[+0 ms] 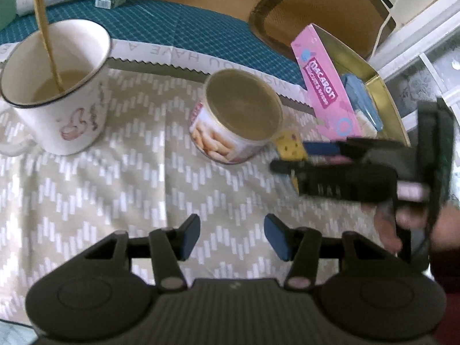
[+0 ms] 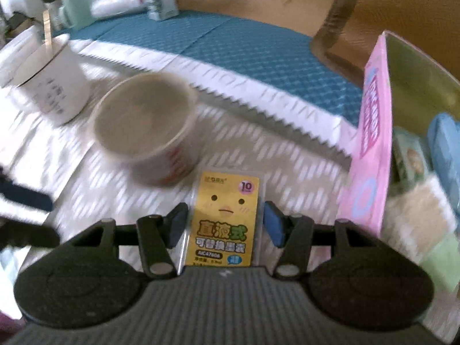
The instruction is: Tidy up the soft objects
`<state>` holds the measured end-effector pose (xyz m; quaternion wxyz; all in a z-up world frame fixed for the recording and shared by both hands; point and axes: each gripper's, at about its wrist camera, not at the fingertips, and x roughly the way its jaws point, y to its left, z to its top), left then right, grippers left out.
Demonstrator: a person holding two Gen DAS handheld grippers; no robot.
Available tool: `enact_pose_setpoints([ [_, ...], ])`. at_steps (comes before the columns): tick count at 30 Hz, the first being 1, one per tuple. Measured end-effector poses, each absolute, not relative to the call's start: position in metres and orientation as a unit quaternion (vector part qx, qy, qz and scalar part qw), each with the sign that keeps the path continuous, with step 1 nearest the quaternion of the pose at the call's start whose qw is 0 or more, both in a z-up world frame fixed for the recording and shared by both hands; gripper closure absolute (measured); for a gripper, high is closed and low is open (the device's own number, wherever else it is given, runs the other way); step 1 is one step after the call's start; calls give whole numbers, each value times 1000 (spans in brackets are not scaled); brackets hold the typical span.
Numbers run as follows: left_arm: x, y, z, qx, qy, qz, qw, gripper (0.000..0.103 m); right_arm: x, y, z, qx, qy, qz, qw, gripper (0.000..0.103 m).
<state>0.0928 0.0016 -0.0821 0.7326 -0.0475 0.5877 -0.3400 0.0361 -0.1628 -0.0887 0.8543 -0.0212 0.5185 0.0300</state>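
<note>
- Two grippers are in play: the right gripper (image 2: pixel 224 221) carries a yellow card pack (image 2: pixel 224 227), and the left gripper (image 1: pixel 232 235) hangs bare over the chevron cloth (image 1: pixel 115 189).
- In my judgement the step in hand is carrying the pack to the pink macaron tin (image 2: pixel 371 155), which stands at about two o'clock from it in the right wrist view and already holds blue and green soft packets.
- To do it well, keep the pack upright, clear the tin's pink wall, and let go only once it sits over the open inside; pass wide of the biscuit can (image 2: pixel 146 132) at eleven o'clock.
- Right jaws: about half open, with the pack between them, one blue pad at each long edge; it looks gripped.
- Left jaws: about half open, nothing between them, touching nothing.
</note>
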Motion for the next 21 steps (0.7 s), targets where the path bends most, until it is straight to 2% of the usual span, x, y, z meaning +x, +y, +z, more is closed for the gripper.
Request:
enact_pose_setpoints([
  [3,89,-9,-84,-42,588,-345,731,53,21,-146,-93,-60,519,75,849,40],
  [5,87,-14,-84,-40,587,-346,731,53,9,-135,-96,-90,521,100,843,33],
  [10,83,-24,-90,-46,596,-341,725,53,-15,-137,-98,-92,517,104,845,32],
  [13,80,-38,-92,-45,598,-345,722,53,-22,-140,-98,-89,510,103,849,35],
  [14,80,-43,-93,-45,598,-346,722,53,-19,-142,-100,-88,506,106,851,40],
  [18,83,-64,-96,-43,601,-347,719,53,-28,-143,-101,-108,492,138,853,43],
  [21,80,-75,-96,-25,596,-342,726,53,-49,-147,-96,-171,462,202,847,43],
])
